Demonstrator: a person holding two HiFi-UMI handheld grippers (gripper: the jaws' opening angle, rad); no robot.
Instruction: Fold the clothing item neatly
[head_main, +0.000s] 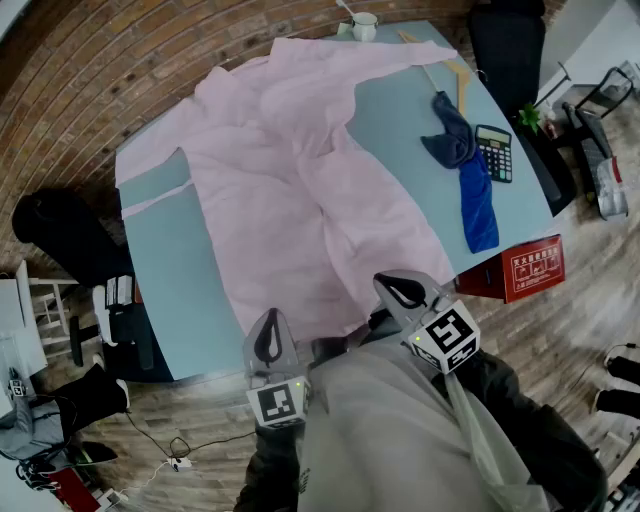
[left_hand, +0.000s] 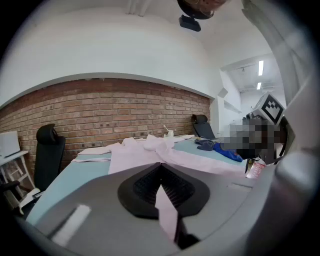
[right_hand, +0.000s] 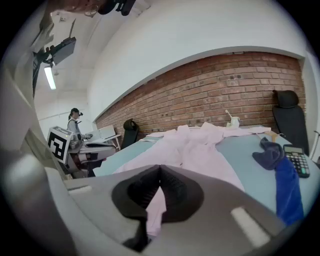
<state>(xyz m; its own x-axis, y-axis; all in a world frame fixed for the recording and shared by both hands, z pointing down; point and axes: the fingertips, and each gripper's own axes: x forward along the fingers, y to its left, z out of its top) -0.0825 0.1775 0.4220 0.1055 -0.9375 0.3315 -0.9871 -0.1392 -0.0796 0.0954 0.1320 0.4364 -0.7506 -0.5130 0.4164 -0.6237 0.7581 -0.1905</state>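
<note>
A pale pink garment (head_main: 300, 180) lies spread along the light blue table (head_main: 180, 290), sleeves out to the far left and far right. Its near hem hangs at the table's front edge. My left gripper (head_main: 268, 338) is shut on that hem at the left. In the left gripper view a strip of the pink cloth (left_hand: 167, 210) sits pinched between the closed jaws. My right gripper (head_main: 402, 292) is shut on the hem further right, and the pink fabric (right_hand: 156, 207) shows between its closed jaws in the right gripper view.
On the table's right side lie a blue cloth (head_main: 476, 195), a calculator (head_main: 493, 152) and a wooden hanger (head_main: 456, 72). A white cup (head_main: 364, 26) stands at the far end. A red box (head_main: 528, 268) sits on the floor at right, a black chair (head_main: 60, 235) at left.
</note>
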